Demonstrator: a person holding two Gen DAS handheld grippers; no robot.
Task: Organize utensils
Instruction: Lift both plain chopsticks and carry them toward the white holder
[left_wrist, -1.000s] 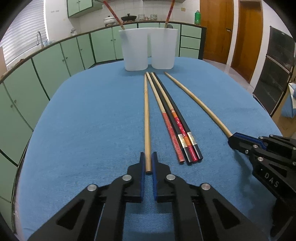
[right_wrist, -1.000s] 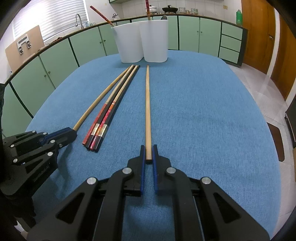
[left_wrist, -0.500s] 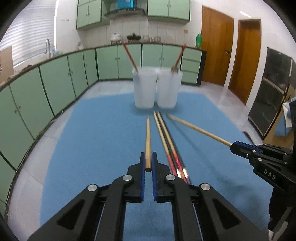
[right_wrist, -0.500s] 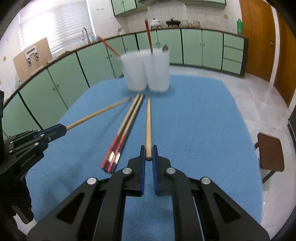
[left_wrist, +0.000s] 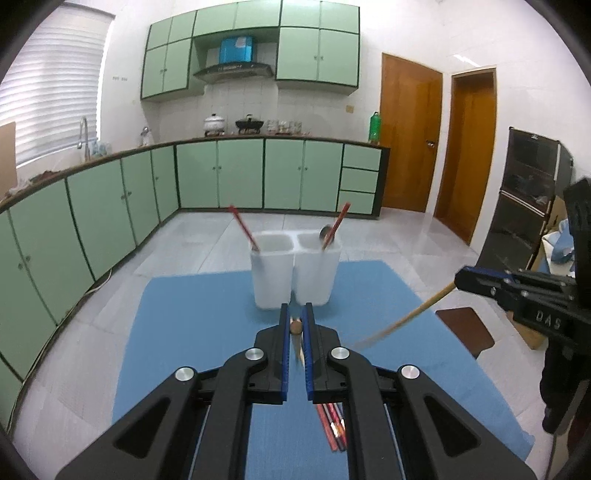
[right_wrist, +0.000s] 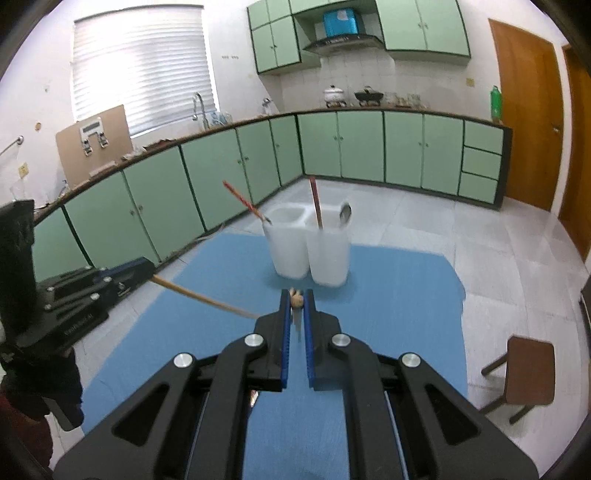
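Observation:
My left gripper (left_wrist: 296, 320) is shut on a wooden chopstick (left_wrist: 295, 326), held high above the blue table; I see it end-on, hanging down. My right gripper (right_wrist: 296, 297) is shut on a second wooden chopstick (right_wrist: 296, 297), also lifted. Each gripper shows in the other's view, the right one (left_wrist: 460, 276) with its chopstick (left_wrist: 402, 322) slanting down, the left one (right_wrist: 149, 271) with its chopstick (right_wrist: 207, 301). Two white holder cups (left_wrist: 293, 273) stand at the table's far end, each with a red chopstick (left_wrist: 242, 227); the right cup also holds a spoon (right_wrist: 345, 214). Red and black chopsticks (left_wrist: 334, 424) lie on the table.
The blue table (left_wrist: 192, 332) lies well below both grippers. Green kitchen cabinets (left_wrist: 240, 173) line the walls. A brown stool (right_wrist: 528, 365) stands on the floor right of the table. Wooden doors (left_wrist: 410, 136) are at the right.
Both grippers have risen high above the table, each lifting its wooden chopstick off the cloth; the chopsticks now hang tilted downward. The red and black chopsticks stay on the table.

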